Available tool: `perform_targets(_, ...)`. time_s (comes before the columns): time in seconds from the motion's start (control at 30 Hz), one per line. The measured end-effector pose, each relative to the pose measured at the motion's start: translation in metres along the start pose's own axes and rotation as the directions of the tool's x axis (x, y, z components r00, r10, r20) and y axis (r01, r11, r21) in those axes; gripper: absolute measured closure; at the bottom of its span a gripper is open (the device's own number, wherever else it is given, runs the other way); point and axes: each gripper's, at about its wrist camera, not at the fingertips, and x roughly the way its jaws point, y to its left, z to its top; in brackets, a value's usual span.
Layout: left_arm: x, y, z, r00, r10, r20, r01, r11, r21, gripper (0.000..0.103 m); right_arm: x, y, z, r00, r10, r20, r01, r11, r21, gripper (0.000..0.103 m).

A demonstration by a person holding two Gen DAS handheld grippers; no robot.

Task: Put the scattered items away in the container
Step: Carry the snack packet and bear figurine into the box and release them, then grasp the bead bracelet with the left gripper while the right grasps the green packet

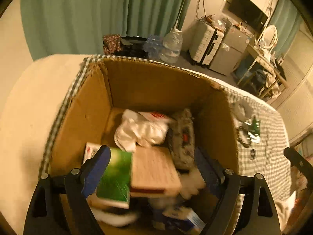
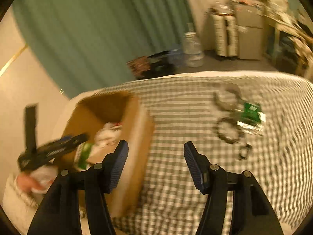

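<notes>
The scattered items left, a green packet (image 2: pixel 251 112) and dark cable loops (image 2: pixel 228 130), are seen lying close together on the checked bed (image 2: pixel 176 105), well apart from the cardboard box (image 1: pixel 148 82). They are judged light and limp; the packet may be slippery and is best pinched at an edge. The right tool (image 2: pixel 156 163) is held apart and empty over the bed. The left tool (image 1: pixel 150 168) is spread wide above the box's contents, nothing clamped.

Open cardboard box (image 1: pixel 93 105) holds jumbled items; green packet (image 2: pixel 251 111) and cables (image 2: pixel 228 130) lie beside it.
</notes>
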Motion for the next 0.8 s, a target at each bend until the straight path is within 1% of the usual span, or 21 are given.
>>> perform_targets(0.1, -0.023, -0.006, -0.011, 1.0, 0.004, 0.01, -0.004, 1.0, -0.02, 0.012, -0.024, -0.036, 0.0, 0.999, -0.038, 0.027, 0.036, 0.995, 0.092, 0.044)
perform_targets(0.13, -0.033, -0.01, -0.014, 1.0, 0.008, 0.03, -0.008, 1.0, -0.018, 0.012, -0.038, -0.043, 0.001, 0.997, -0.052, 0.049, 0.047, 0.993, 0.107, 0.044)
perform_targets(0.2, -0.053, -0.023, -0.02, 0.996, 0.018, 0.084, -0.019, 1.0, 0.004, 0.008, -0.065, -0.053, 0.0, 0.993, -0.078, 0.094, 0.066, 0.99, 0.122, 0.044)
perform_targets(0.27, -0.073, -0.039, -0.029, 0.989, 0.008, 0.146, -0.012, 1.0, 0.023, 0.005, -0.086, -0.061, 0.003, 0.989, -0.084, 0.125, 0.068, 0.99, 0.125, 0.044)
perform_targets(0.37, -0.087, -0.068, -0.037, 0.986, -0.016, 0.163, 0.007, 0.999, 0.053, 0.004, -0.114, -0.076, -0.002, 0.982, -0.097, 0.163, 0.077, 0.989, 0.127, 0.044)
perform_targets(0.4, -0.092, -0.084, -0.041, 0.985, -0.025, 0.17, 0.013, 0.997, 0.073, 0.004, -0.123, -0.08, -0.005, 0.979, -0.099, 0.177, 0.076, 0.988, 0.131, 0.044)
perform_targets(0.47, -0.097, -0.11, -0.049, 0.981, -0.039, 0.188, 0.02, 0.995, 0.102, 0.004, -0.141, -0.095, -0.015, 0.973, -0.114, 0.2, 0.086, 0.986, 0.145, 0.044)
perform_targets(0.53, -0.099, -0.135, -0.06, 0.977, -0.051, 0.208, 0.028, 0.993, 0.11, 0.003, -0.153, -0.11, -0.026, 0.97, -0.138, 0.199, 0.111, 0.983, 0.143, 0.044)
perform_targets(0.6, -0.097, -0.159, -0.069, 0.976, -0.06, 0.209, 0.035, 0.992, 0.122, 0.0, -0.161, -0.123, -0.033, 0.968, -0.155, 0.195, 0.129, 0.981, 0.143, 0.043)
perform_targets(0.73, -0.079, -0.216, -0.083, 0.977, -0.031, 0.211, -0.008, 0.983, 0.183, 0.0, -0.17, -0.157, -0.046, 0.96, -0.208, 0.185, 0.178, 0.97, 0.167, 0.042)
perform_targets(0.8, -0.066, -0.236, -0.086, 0.978, -0.024, 0.208, -0.019, 0.979, 0.203, 0.0, -0.169, -0.175, -0.052, 0.96, -0.211, 0.185, 0.175, 0.965, 0.196, 0.042)
